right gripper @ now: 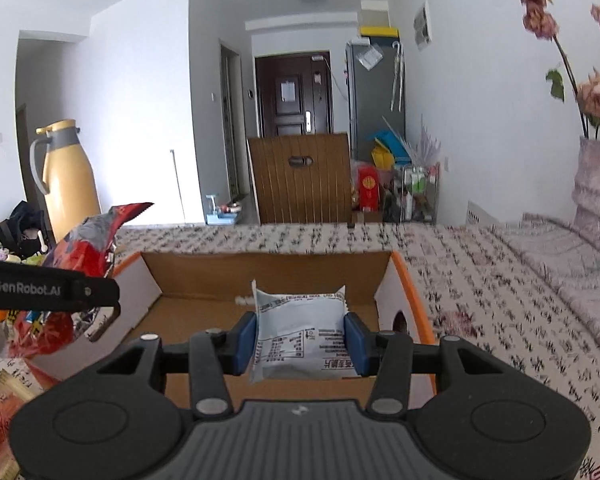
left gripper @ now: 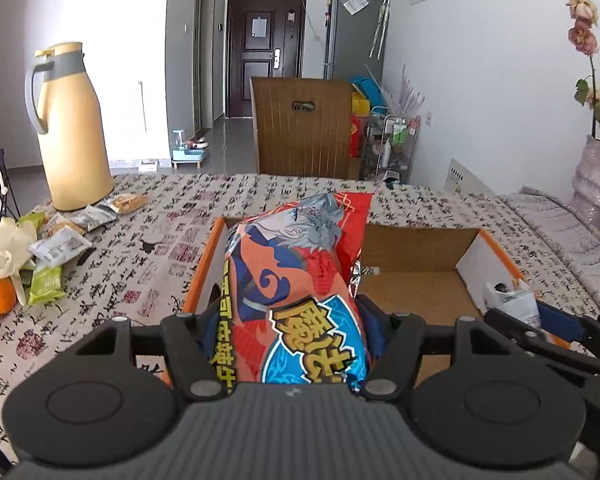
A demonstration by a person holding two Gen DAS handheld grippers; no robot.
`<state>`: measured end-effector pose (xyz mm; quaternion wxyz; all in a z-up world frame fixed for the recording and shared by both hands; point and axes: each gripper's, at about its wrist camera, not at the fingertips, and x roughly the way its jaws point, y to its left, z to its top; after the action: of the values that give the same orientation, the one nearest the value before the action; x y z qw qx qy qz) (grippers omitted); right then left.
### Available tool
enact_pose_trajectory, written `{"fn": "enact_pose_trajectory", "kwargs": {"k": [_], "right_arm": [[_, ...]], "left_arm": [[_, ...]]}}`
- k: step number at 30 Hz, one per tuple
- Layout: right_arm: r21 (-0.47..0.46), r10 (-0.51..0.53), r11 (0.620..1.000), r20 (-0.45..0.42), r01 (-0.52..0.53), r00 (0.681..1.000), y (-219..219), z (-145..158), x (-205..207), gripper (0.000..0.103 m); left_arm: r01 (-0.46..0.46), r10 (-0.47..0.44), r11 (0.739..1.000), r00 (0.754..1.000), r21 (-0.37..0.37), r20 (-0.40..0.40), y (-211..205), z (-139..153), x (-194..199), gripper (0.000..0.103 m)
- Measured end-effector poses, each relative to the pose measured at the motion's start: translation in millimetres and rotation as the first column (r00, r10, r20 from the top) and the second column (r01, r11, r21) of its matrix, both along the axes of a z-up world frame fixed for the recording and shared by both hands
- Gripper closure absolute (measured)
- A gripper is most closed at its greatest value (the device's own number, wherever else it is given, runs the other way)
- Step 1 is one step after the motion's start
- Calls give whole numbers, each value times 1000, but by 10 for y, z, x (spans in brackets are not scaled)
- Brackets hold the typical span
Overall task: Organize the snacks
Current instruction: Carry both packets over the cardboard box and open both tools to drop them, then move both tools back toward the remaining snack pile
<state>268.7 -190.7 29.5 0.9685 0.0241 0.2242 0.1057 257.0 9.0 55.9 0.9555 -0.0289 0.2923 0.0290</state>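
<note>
We're mid-drop: left gripper (left gripper: 288, 344) clamped on red chip bag (left gripper: 300, 280), right gripper (right gripper: 300, 344) clamped on white sachet (right gripper: 300, 336), both over the cardboard box (right gripper: 268, 276) (interior looks nearly bare). Next: lower, release inside.

Left gripper (left gripper: 288, 332) angled down, jaws about half apart and clamped on the sides of a bag (left gripper: 300, 292). Right gripper (right gripper: 301, 336) tilted down too, blue pads (right gripper: 247, 344) narrower, pinching a packet (right gripper: 300, 332) from both sides. Left gripper's finger shows alongside at the right view's left edge.
</note>
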Motion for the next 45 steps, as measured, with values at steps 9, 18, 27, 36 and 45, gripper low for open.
{"fn": "enact_pose_trajectory", "kwargs": {"k": [9,18,27,36,45], "right_arm": [[4,-4,1000,-51,4,999,-27,-103,45,50],[52,-51,997,6,50,999,-141,-8,-74,0],[56,-54,997,15,53,998,-158,22,-106,0],[38,-80,996,92,76,993,-200,266,-311,0],[31,-75,997,125,71,989,-220,421,-678,0]], "left_arm": [[26,-26,1000,1000,0,-12,-7,-122,18,26],[4,-4,1000,998,-1,56,-2,-29,-81,0],[5,-5,1000,997,-6,73,3,2,-139,0],[-3,2,1000,994,13,114,-29,184,-318,0],[-4,-1,999,990,36,145,-45,334,-686,0]]}}
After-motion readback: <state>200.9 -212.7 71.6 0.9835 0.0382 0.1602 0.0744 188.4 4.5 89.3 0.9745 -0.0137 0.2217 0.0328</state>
